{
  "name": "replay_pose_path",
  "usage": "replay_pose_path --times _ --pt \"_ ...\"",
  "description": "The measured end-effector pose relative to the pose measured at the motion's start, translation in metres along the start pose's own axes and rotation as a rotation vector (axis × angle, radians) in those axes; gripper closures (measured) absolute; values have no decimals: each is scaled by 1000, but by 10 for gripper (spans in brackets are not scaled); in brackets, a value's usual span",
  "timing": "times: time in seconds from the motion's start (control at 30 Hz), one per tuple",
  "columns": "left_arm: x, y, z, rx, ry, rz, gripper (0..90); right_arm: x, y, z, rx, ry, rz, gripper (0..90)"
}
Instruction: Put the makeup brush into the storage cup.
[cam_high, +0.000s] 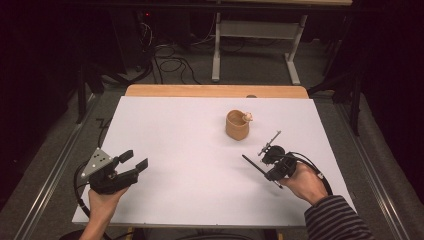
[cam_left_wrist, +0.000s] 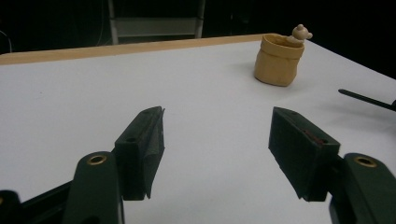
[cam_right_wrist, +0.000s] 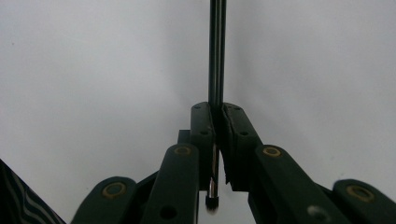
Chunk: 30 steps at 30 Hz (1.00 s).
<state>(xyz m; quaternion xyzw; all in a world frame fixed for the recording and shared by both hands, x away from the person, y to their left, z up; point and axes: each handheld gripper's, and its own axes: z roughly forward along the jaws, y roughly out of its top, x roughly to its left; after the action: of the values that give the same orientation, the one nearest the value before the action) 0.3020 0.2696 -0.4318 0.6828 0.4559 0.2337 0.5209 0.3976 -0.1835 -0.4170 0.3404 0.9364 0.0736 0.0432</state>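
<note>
Cup (cam_high: 237, 125) well inside far table edge (cam_high: 215, 91), open sheet (cam_high: 190, 150) between claws.

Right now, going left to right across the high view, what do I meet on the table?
Left tongs, open → tan cup holding a small figure → right tongs, shut on a thin dark rod.

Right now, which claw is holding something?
The right claw. Its jaws are shut on a thin dark rod. The left claw has its jaws wide apart with nothing between them.
</note>
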Motion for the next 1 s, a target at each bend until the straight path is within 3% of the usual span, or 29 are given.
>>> replay_pose_path --times 0.2,0.23,0.33,0.4,1.0 --pt "-1 1 0 7 -1 8 362 -2 0 -5 -31 -4 -1 858" --pt "-1 1 0 7 -1 9 362 0 0 -7 -31 -3 23 858" --pt "-2 1 0 9 -3 12 361 -3 0 -10 -56 -3 -2 858" --pt "-2 1 0 10 -4 13 362 -2 0 -11 -65 -2 13 858" --pt "-7 3 2 21 -18 35 360 -2 0 -21 -115 -5 -3 857"
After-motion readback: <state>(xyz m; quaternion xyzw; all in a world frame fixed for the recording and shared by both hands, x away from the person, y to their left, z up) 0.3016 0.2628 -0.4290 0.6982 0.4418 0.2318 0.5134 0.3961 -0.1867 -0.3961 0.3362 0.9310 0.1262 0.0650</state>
